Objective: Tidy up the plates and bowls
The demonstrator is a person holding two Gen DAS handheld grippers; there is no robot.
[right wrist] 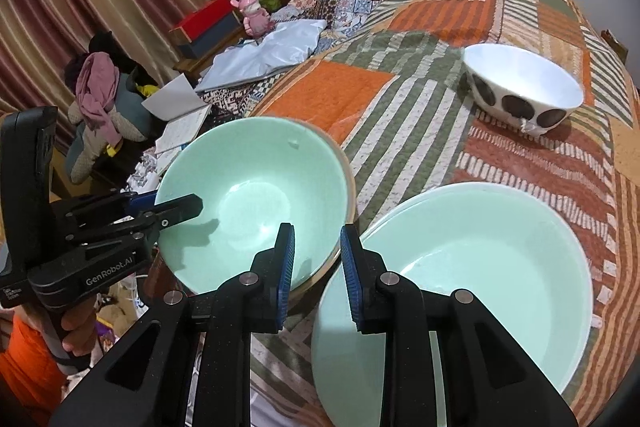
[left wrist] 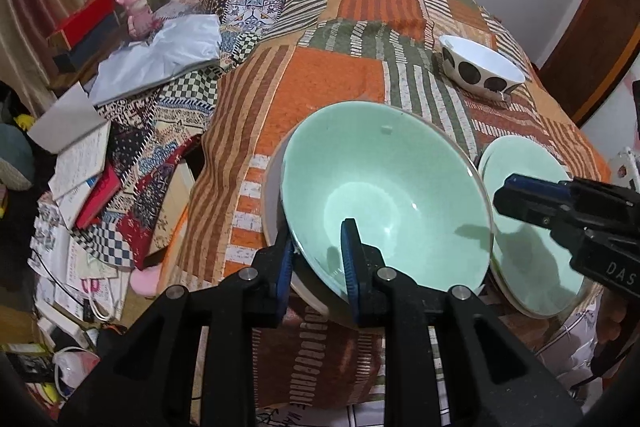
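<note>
I am observing the left gripper clamping the near rim of a green bowl, which is sitting tilted inside a white bowl on the quilt. The right gripper is hovering clenched on nothing, between that bowl and the green plates just beside it. A spotted bowl is standing well apart, farther back.
</note>
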